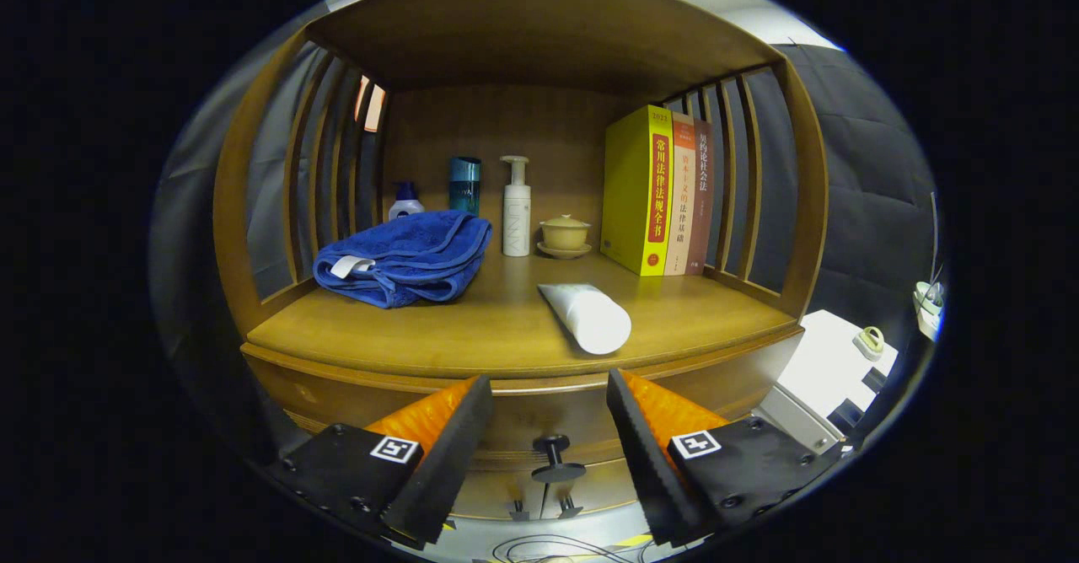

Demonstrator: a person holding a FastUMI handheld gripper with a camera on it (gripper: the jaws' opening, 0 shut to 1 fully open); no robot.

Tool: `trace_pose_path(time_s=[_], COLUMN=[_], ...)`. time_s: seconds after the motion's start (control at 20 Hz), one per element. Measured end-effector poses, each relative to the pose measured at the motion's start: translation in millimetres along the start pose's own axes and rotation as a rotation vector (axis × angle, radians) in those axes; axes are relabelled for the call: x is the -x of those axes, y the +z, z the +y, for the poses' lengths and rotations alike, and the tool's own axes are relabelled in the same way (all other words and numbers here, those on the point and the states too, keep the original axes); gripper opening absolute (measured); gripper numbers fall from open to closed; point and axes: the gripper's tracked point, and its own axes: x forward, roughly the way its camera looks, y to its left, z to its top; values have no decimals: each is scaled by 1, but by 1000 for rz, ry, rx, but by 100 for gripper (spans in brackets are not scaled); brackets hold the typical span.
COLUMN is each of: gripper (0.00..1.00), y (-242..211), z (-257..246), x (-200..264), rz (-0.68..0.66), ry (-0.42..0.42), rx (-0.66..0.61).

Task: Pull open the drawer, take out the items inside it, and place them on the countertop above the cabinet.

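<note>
My gripper (548, 394) is open, its two fingers spread wide in front of the wooden cabinet with nothing between them. Between and just below the fingertips I see the drawer's dark knob (552, 453) on the drawer front (539, 424), which looks closed. Above it lies the countertop (472, 327). A white tube (587, 316) lies on its side on the countertop, just beyond the fingers. A folded blue towel (405, 257) rests further left on the same surface.
At the back of the countertop stand a small blue-capped bottle (405, 201), a teal bottle (464, 184), a white pump bottle (516, 206), a lidded yellow cup (564, 234) and several upright books (662, 192). Slatted wooden sides and a roof enclose the shelf. A white unit (830, 369) sits at the right.
</note>
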Motion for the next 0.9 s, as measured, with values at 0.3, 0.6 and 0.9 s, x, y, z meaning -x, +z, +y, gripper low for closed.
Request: trace_pose_path(time_s=[0.3, 0.6, 0.9], gripper=[94, 94, 94], y=[2, 53, 137], z=[-2, 0, 1], x=[0, 20, 58], rz=[57, 11, -59], ry=[15, 42, 83], rx=[-18, -29, -78])
